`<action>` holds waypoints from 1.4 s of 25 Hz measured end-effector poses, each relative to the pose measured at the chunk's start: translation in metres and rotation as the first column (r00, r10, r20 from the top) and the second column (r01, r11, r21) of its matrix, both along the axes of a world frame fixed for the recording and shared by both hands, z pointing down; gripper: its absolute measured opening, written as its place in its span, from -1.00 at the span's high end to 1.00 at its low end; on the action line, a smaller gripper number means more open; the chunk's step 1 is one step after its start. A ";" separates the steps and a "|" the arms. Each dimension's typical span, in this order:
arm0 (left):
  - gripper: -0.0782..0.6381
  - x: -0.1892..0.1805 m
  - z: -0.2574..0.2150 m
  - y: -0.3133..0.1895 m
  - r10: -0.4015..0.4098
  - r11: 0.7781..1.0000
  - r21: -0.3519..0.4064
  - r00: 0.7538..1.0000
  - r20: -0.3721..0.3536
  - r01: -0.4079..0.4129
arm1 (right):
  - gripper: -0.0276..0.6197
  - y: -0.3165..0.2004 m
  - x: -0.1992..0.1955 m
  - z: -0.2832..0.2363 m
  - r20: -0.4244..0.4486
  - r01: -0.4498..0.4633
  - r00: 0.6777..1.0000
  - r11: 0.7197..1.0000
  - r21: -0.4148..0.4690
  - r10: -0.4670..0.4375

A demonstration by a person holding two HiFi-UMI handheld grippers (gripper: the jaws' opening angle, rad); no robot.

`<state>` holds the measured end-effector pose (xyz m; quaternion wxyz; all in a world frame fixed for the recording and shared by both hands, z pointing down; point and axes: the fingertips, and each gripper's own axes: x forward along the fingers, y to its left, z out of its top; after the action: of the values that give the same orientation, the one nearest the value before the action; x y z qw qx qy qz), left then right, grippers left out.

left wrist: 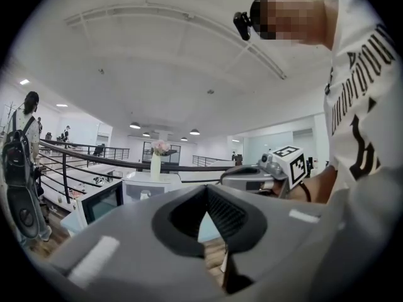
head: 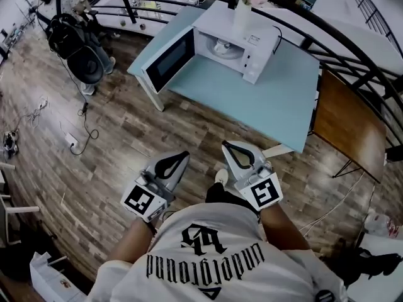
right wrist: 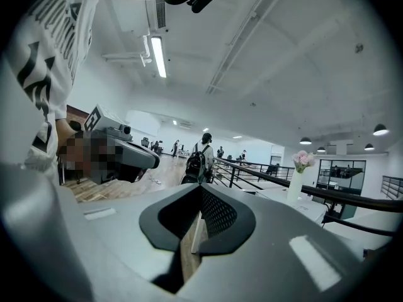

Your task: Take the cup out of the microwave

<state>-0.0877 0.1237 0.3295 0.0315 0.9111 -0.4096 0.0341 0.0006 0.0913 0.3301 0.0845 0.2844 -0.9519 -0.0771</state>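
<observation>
A white microwave (head: pixel 242 46) stands on a light-blue table (head: pixel 277 99) with its door (head: pixel 169 60) swung open to the left. The white cup (head: pixel 221 46) sits inside the cavity, and it also shows small in the left gripper view as the cup (left wrist: pixel 145 194). A vase of pink flowers (head: pixel 242 11) stands on top of the microwave. Both grippers are held level over the wooden floor, well short of the table. My left gripper (head: pixel 182 155) is shut and empty. My right gripper (head: pixel 227 145) beside it is shut and empty too.
A curved black railing (head: pixel 352 49) runs behind the table. A brown wooden table (head: pixel 349 121) stands at the right. A person with a backpack (head: pixel 75 36) is at the far left, and cables and a power strip (head: pixel 72 140) lie on the floor.
</observation>
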 end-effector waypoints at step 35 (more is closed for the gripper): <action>0.64 -0.013 0.025 -0.344 -0.030 0.999 0.019 0.999 0.032 0.030 | 0.91 -0.320 -0.012 0.004 -0.038 0.013 0.999 0.997 0.072 -0.011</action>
<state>-0.1007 -0.2200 0.3541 0.0168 0.9044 -0.4240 0.0443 -0.0110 -0.2291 0.3345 0.0915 0.2800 -0.9484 -0.1174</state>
